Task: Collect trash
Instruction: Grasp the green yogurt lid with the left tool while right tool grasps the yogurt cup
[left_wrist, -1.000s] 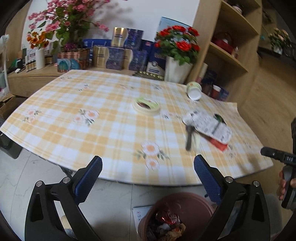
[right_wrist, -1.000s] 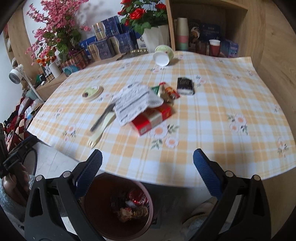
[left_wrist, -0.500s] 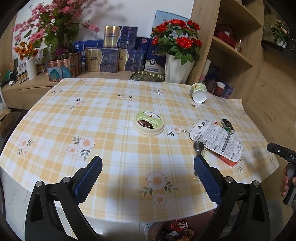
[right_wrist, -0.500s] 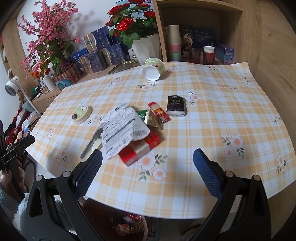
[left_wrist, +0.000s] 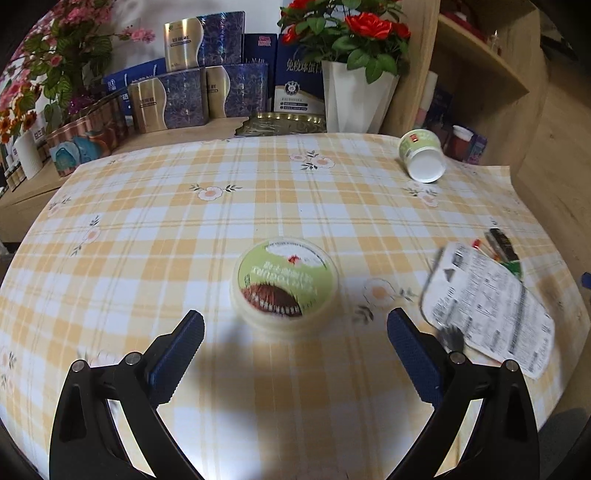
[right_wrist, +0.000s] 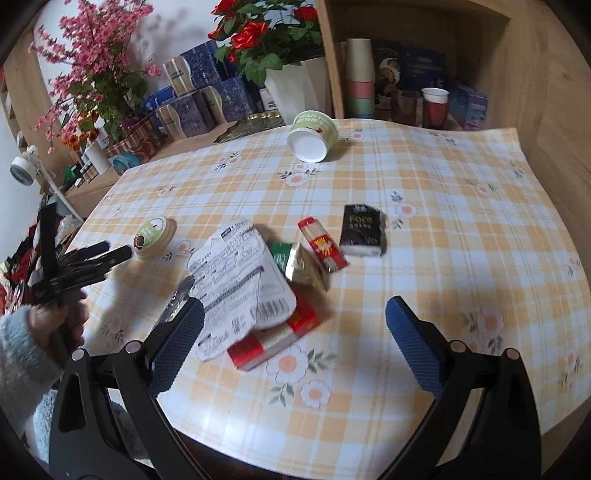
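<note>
My left gripper (left_wrist: 295, 358) is open and empty, low over the table just short of a round green-topped lid (left_wrist: 284, 282). My right gripper (right_wrist: 293, 345) is open and empty above a pile of trash: a white printed wrapper (right_wrist: 240, 284) over a red box (right_wrist: 291, 332), a green and gold packet (right_wrist: 295, 262), a red snack packet (right_wrist: 321, 243) and a black tissue pack (right_wrist: 362, 229). A tipped green paper cup (right_wrist: 312, 134) lies at the far side. The lid also shows in the right wrist view (right_wrist: 153, 236), with the left gripper (right_wrist: 81, 266) beside it.
The table has a yellow checked cloth (left_wrist: 258, 206). A white vase of red roses (left_wrist: 354, 92), blue and gold boxes (left_wrist: 195, 92) and pink flowers (right_wrist: 92, 74) stand behind it. A wooden shelf (right_wrist: 406, 74) holds stacked cups. A dark fork (right_wrist: 179, 299) lies under the wrapper's edge.
Both grippers have moved forward and down over the table. The bin under the table's edge has left both views. The left gripper has closed in on the round lid.
</note>
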